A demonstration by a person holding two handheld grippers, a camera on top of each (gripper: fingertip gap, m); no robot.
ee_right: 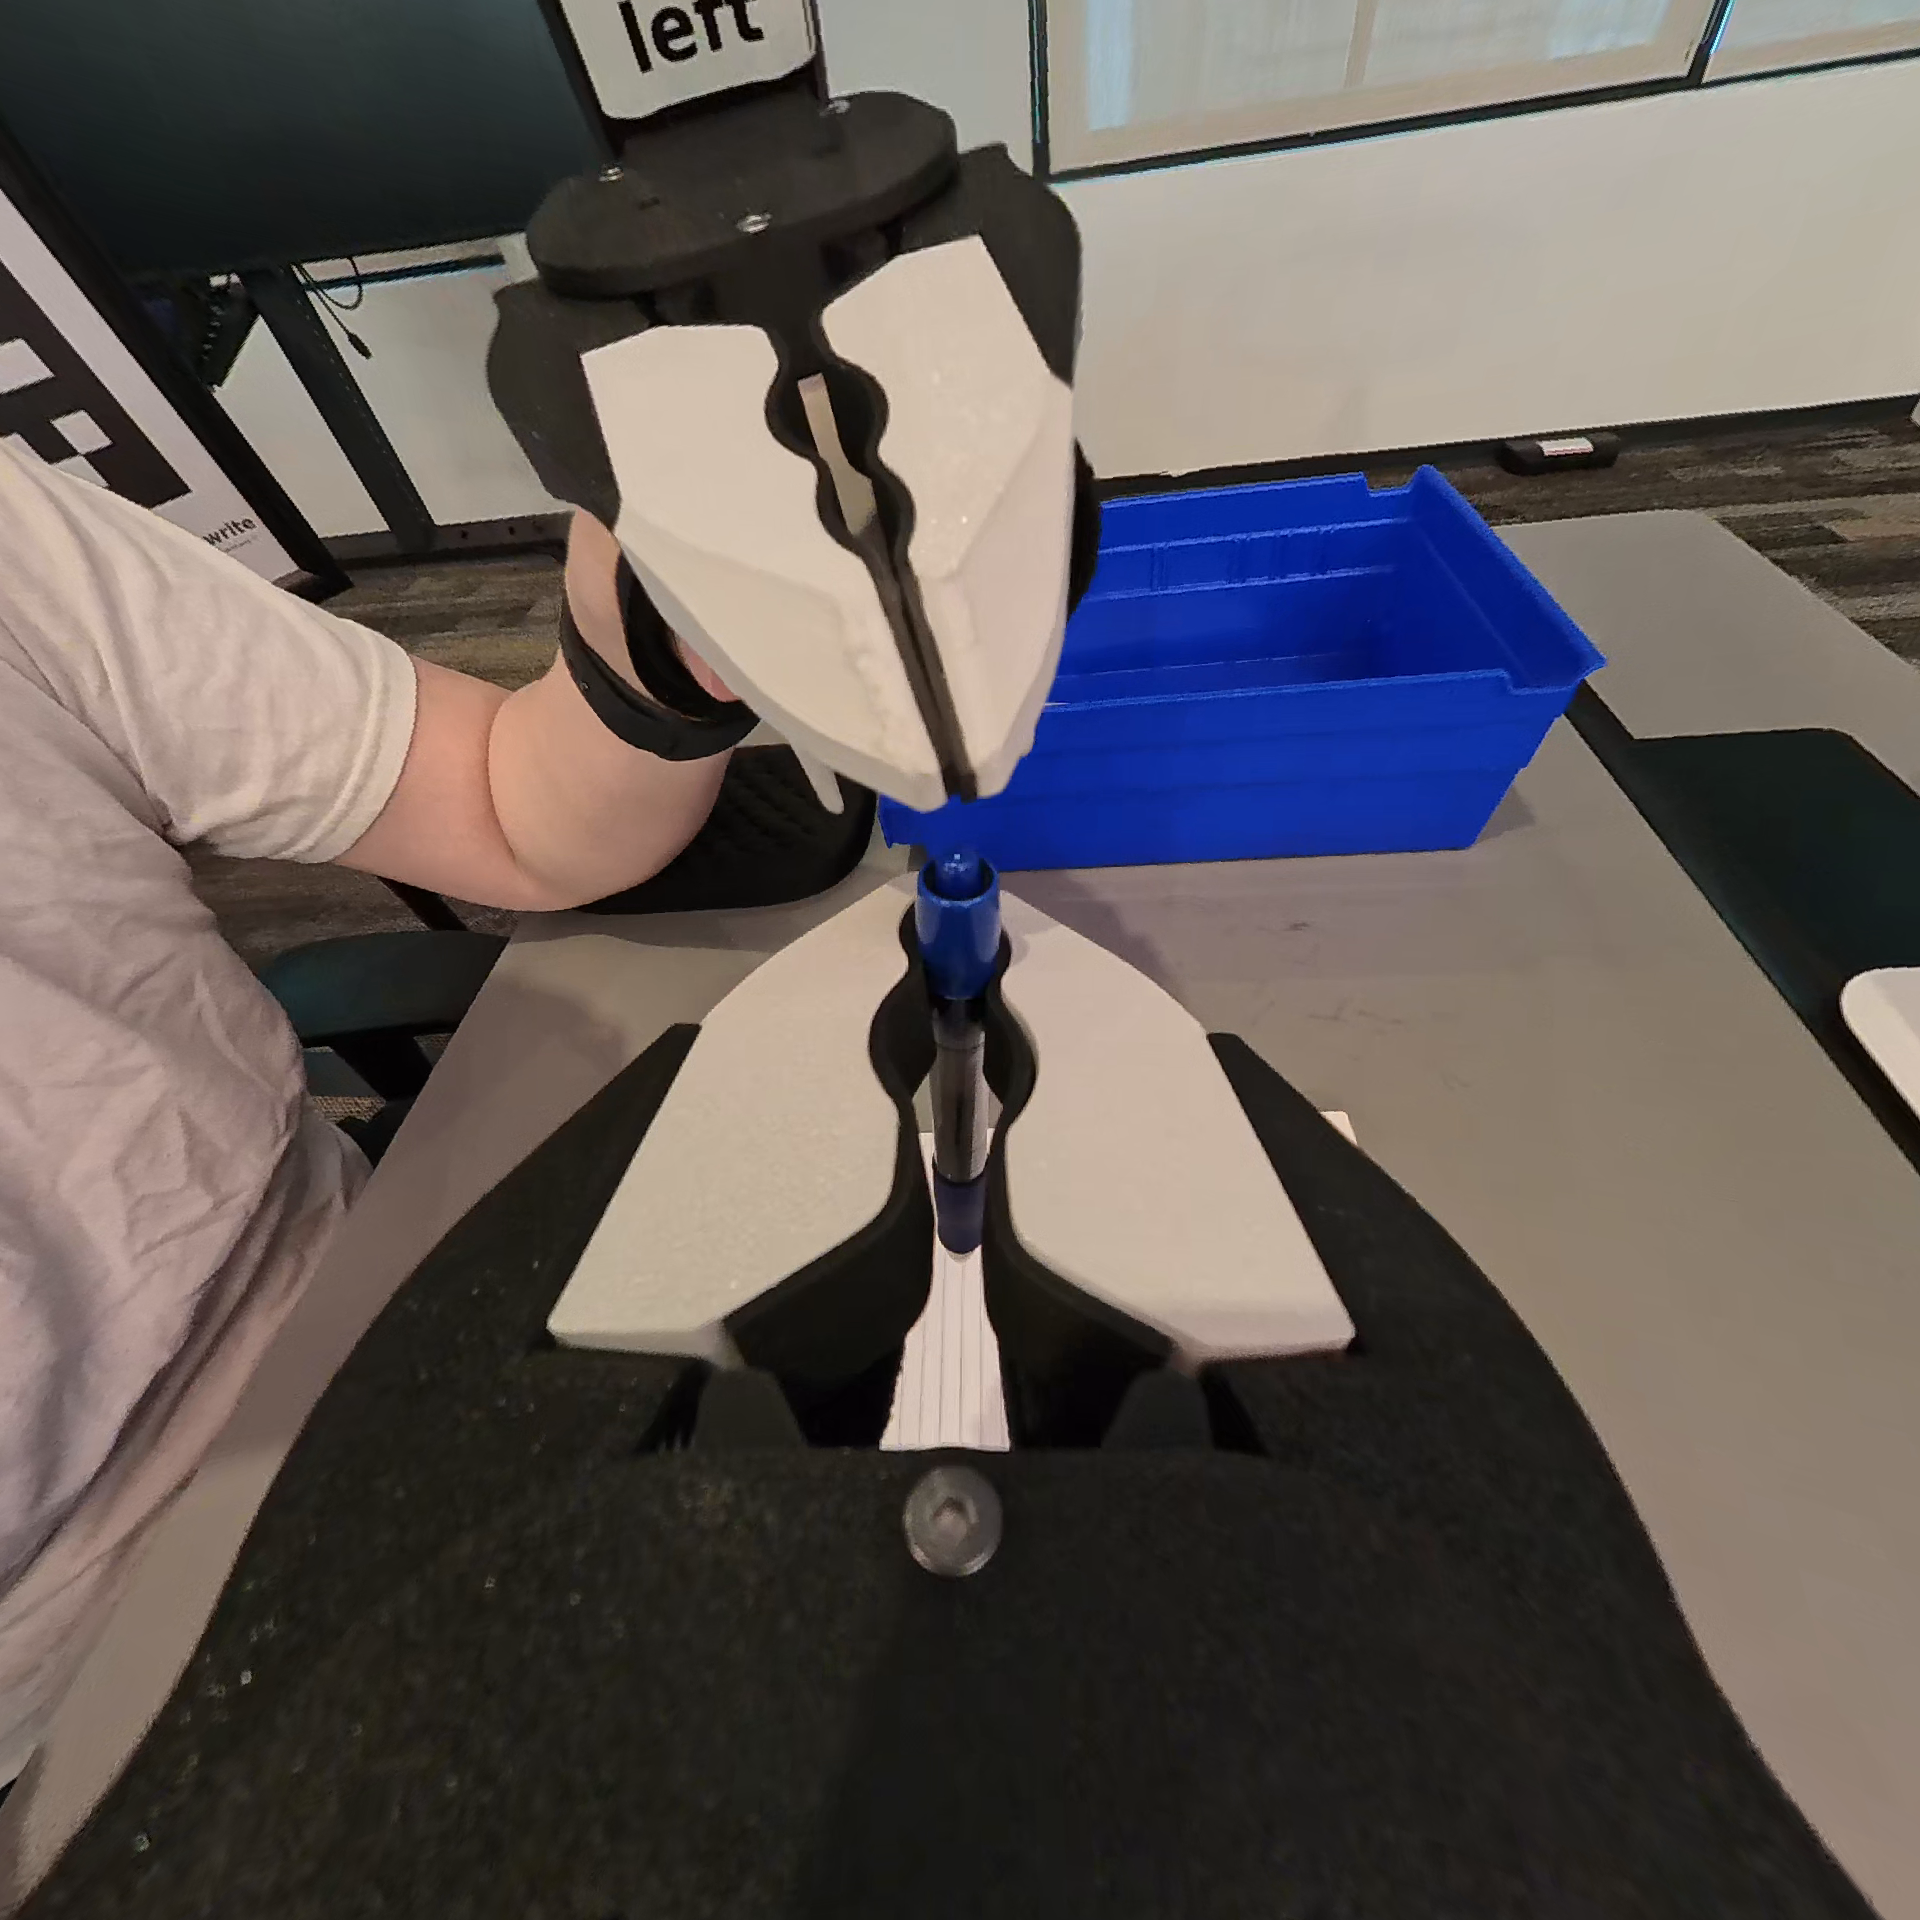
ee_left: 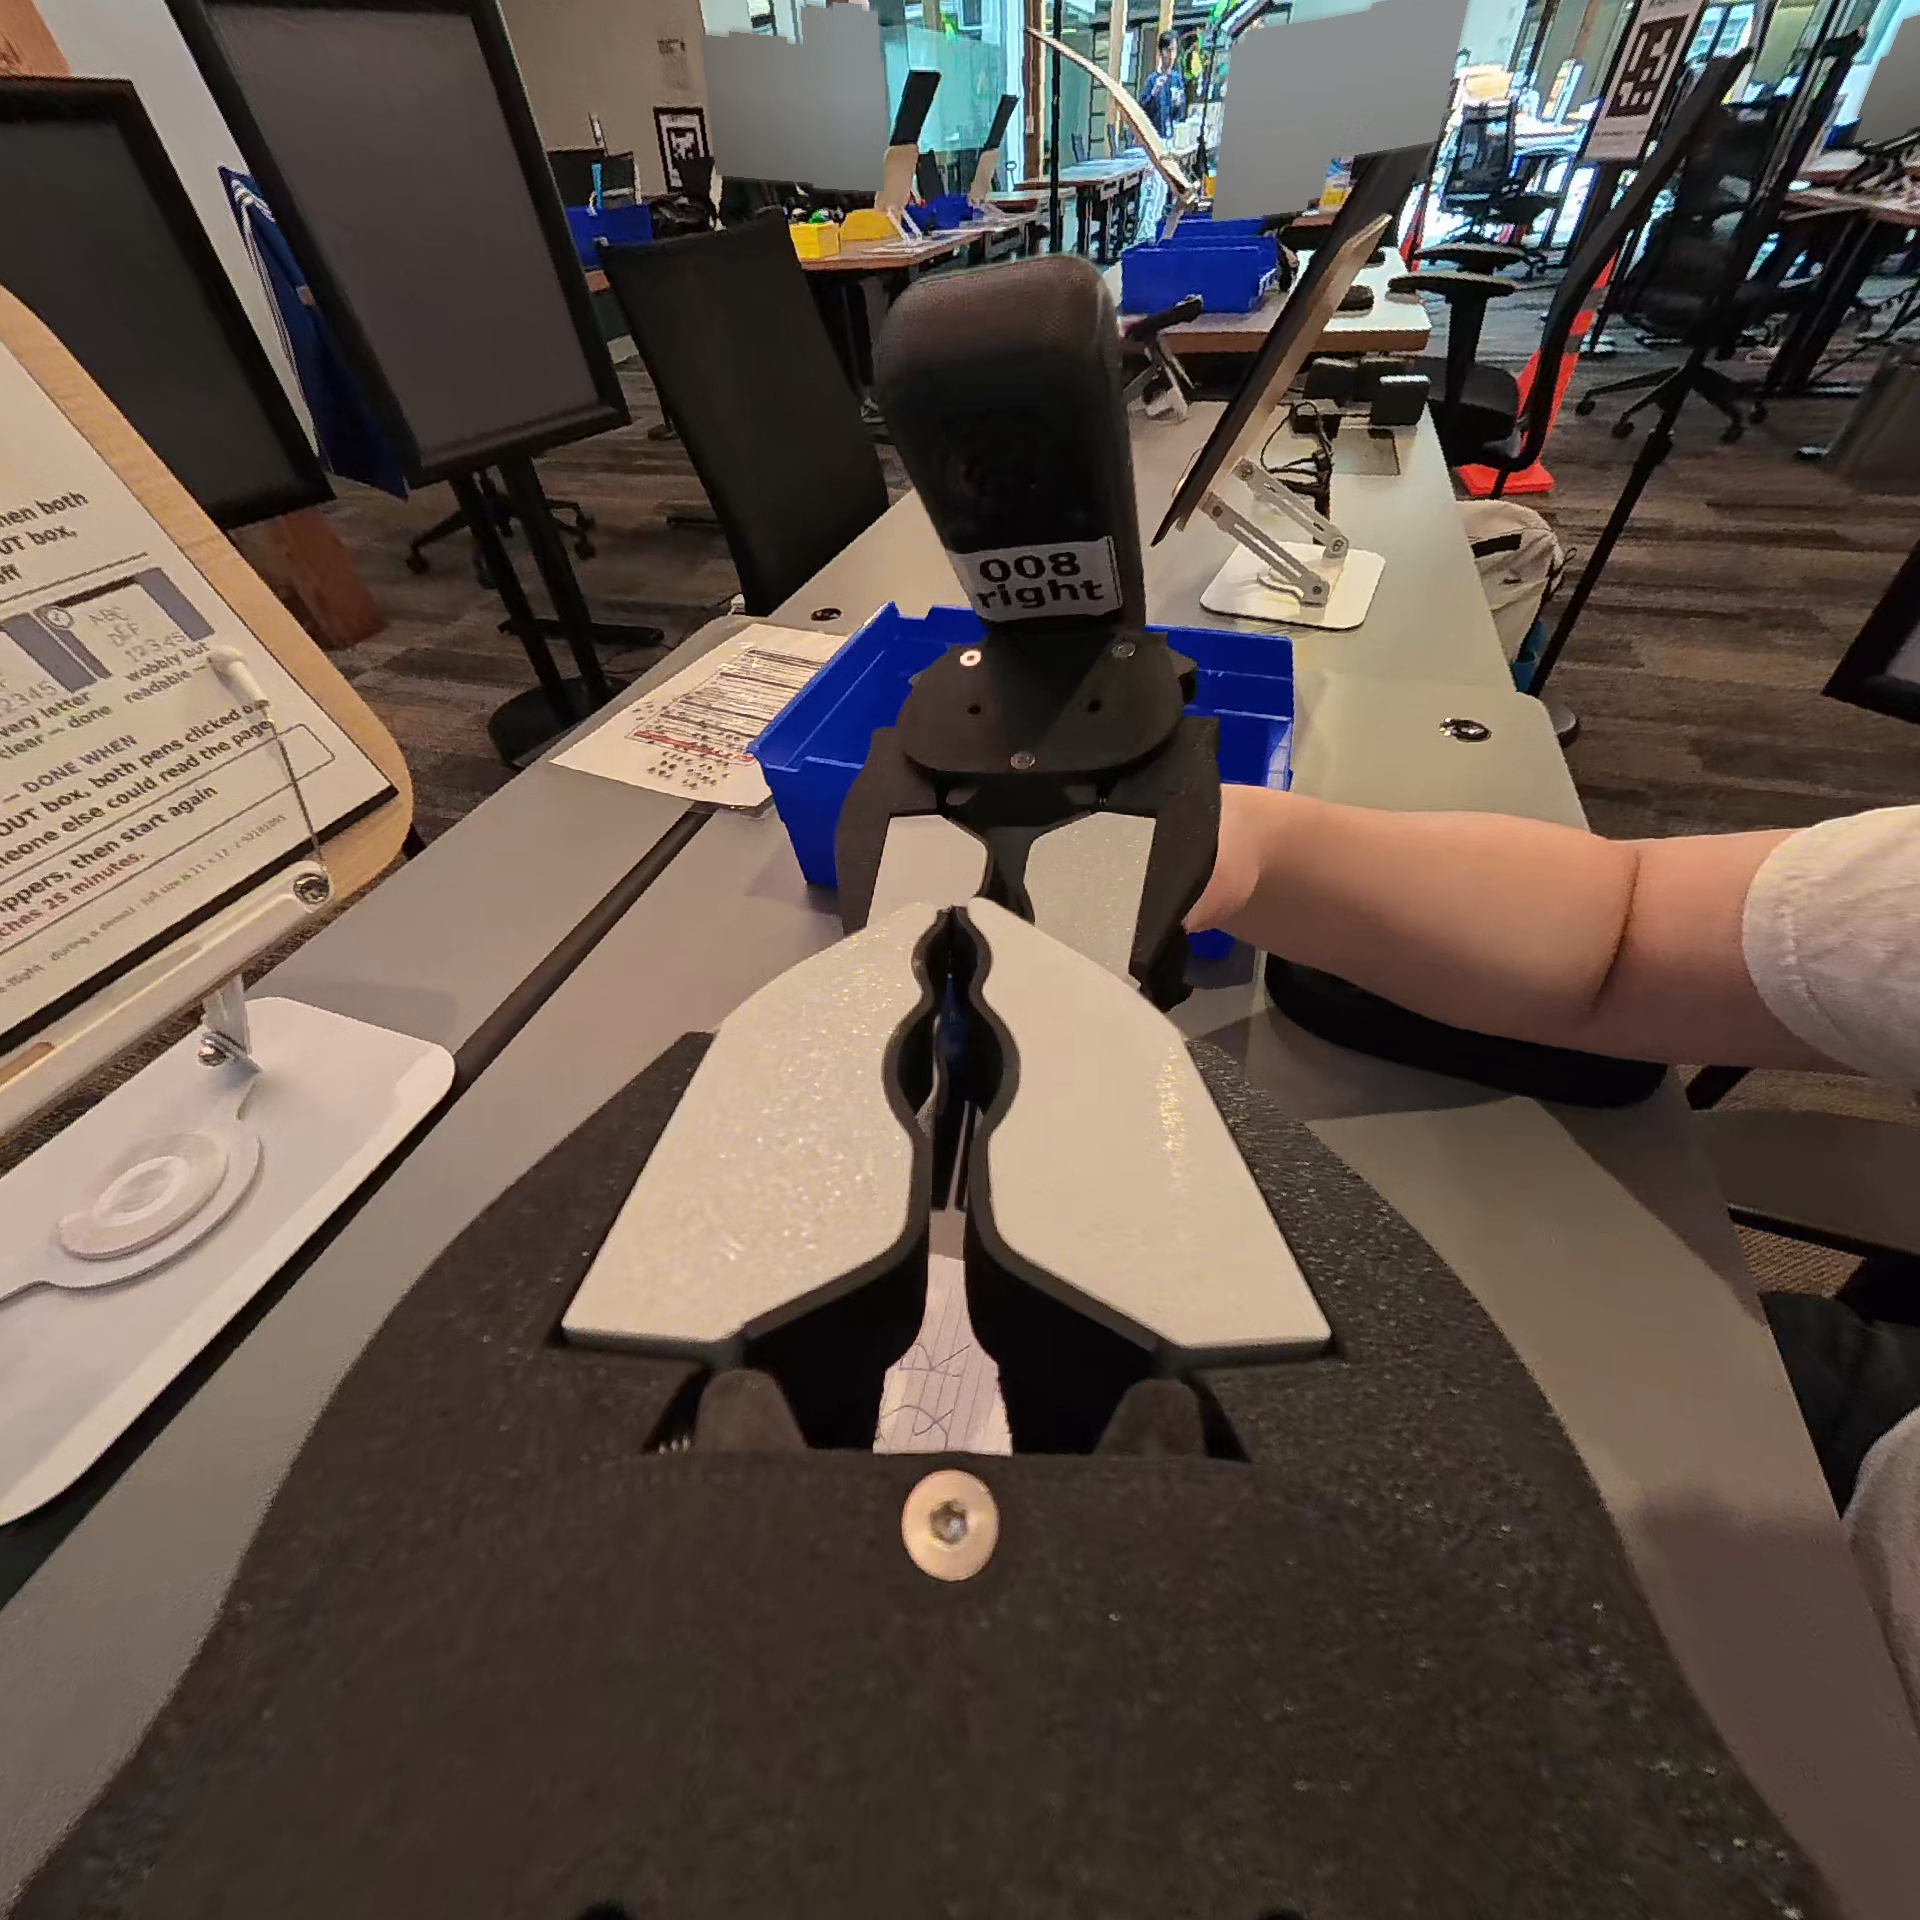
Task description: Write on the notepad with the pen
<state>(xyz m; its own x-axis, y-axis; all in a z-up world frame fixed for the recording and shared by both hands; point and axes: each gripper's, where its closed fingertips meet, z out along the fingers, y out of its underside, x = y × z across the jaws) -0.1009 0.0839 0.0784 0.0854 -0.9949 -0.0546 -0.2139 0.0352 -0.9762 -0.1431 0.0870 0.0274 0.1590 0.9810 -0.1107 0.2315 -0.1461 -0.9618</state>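
My right gripper (ee_right: pixel 956 925) is shut on a blue and black pen (ee_right: pixel 958 1049), held upright with its tip down on the white lined notepad (ee_right: pixel 945 1382). The pen's blue top end sticks out past the fingertips. My left gripper (ee_right: pixel 951 790) is shut, its tips just above that top end, pointing down at it. In the left wrist view the left gripper (ee_left: pixel 954 914) hides most of the pen, and the notepad (ee_left: pixel 940 1382) with blue scribbles shows through the gap. The right gripper's black body (ee_left: pixel 1023 727) stands just beyond.
A blue bin (ee_right: pixel 1299 665) stands on the grey table behind the grippers and also shows in the left wrist view (ee_left: pixel 821 758). A printed sheet (ee_left: pixel 717 707) lies beside it. An instruction board on a stand (ee_left: pixel 156 675) is at the left, a tilted tablet stand (ee_left: pixel 1288 561) farther back.
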